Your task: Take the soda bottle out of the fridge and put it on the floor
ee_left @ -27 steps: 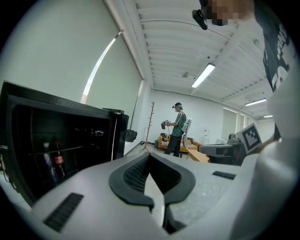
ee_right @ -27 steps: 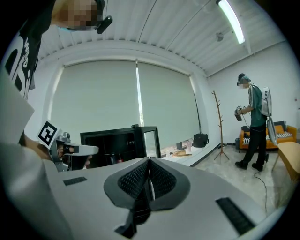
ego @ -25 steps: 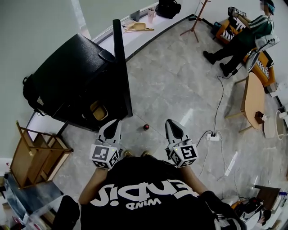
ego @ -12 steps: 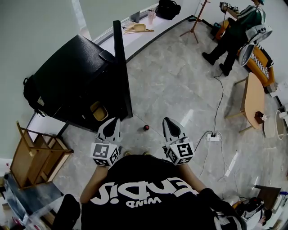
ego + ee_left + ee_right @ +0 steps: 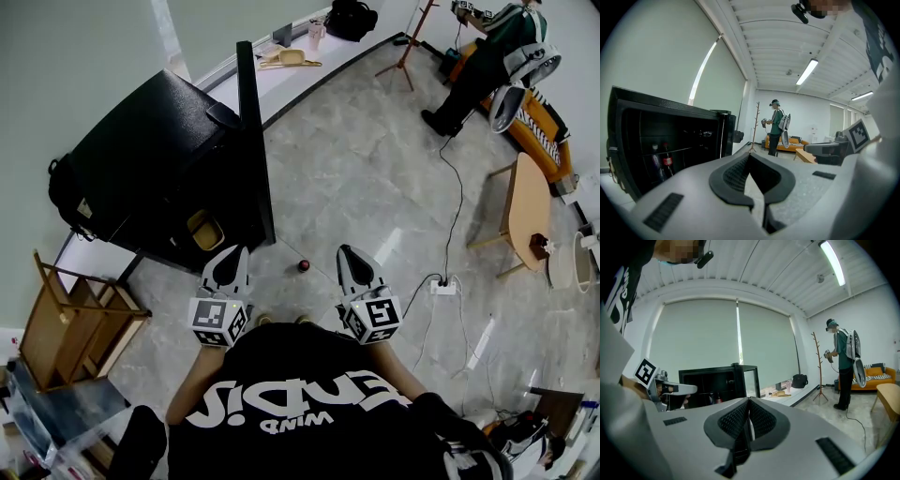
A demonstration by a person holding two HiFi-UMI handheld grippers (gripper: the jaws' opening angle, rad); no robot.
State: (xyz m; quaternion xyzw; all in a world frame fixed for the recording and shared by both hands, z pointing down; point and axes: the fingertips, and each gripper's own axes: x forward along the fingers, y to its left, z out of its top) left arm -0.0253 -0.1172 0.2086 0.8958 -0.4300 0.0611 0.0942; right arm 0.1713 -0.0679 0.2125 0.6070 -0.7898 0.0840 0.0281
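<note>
Presently both pairs of tongs are held out empty in front of the open black fridge [image 5: 150, 150]. The left tongs [image 5: 232, 253] are closed tip to tip, and the right tongs [image 5: 349, 253] are closed the same way. The dark soda bottle with a red label [image 5: 667, 162] stands upright inside the fridge, well apart from either pair. A small dark red round thing [image 5: 303, 266] lies on the grey tiled floor [image 5: 375, 169] between the two pairs; what it is I cannot tell.

Black fridge [image 5: 159, 150] on grey floor [image 5: 375, 178]
</note>
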